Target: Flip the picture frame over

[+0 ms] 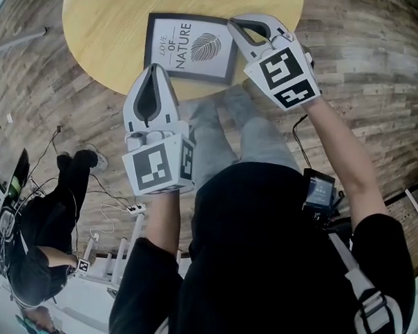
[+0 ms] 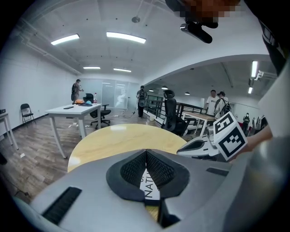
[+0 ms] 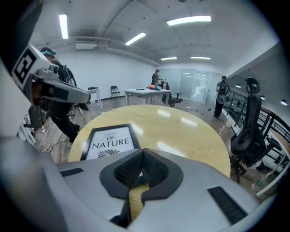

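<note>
Pale wood makes up the round table in front of you, set on a grey plank floor. The black picture frame lies flat on it, print side up, close to the table edge nearest you; its white sheet shows the word NATURE and a leaf. Your left gripper points at the frame's near left corner with its fingers pressed together and nothing between them. Your right gripper sits at the frame's far right corner, fingers likewise closed on nothing; whether its tip touches the frame cannot be told.
</note>
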Demonstrator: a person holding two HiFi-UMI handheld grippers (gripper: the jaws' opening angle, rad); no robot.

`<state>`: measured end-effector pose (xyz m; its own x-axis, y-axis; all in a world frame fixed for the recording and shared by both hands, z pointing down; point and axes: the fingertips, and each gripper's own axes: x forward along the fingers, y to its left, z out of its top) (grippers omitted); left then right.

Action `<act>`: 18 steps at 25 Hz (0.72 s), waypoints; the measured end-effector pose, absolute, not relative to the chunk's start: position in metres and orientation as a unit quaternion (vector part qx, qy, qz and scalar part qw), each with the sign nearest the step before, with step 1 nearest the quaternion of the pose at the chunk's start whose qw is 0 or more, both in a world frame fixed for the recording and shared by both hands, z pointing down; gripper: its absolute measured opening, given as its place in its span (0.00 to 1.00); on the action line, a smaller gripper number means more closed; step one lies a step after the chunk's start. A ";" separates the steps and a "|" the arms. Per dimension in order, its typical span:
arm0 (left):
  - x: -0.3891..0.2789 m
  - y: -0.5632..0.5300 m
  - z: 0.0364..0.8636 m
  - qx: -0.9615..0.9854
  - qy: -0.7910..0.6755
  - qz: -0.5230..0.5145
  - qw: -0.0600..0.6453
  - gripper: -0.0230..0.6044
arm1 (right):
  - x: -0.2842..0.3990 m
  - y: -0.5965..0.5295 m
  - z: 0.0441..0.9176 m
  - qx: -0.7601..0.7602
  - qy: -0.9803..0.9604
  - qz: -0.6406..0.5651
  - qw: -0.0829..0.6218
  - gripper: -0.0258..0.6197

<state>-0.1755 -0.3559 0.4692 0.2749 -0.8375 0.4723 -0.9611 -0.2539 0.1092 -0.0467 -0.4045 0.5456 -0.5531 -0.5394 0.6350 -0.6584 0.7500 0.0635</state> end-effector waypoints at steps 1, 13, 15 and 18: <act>-0.175 -0.357 0.467 0.776 -0.580 0.160 0.189 0.07 | -0.051 -0.405 0.537 0.342 -0.882 0.089 0.313 0.07; -0.164 -0.368 0.398 0.786 -0.587 0.124 0.148 0.07 | -0.071 -0.406 0.391 0.352 -0.918 0.024 0.178 0.07; -0.160 -0.367 0.382 0.789 -0.587 0.118 0.139 0.07 | -0.066 -0.402 0.369 0.358 -0.919 0.016 0.163 0.07; -0.152 -0.362 0.357 0.794 -0.586 0.105 0.123 0.07 | -0.052 -0.392 0.337 0.371 -0.918 0.004 0.141 0.07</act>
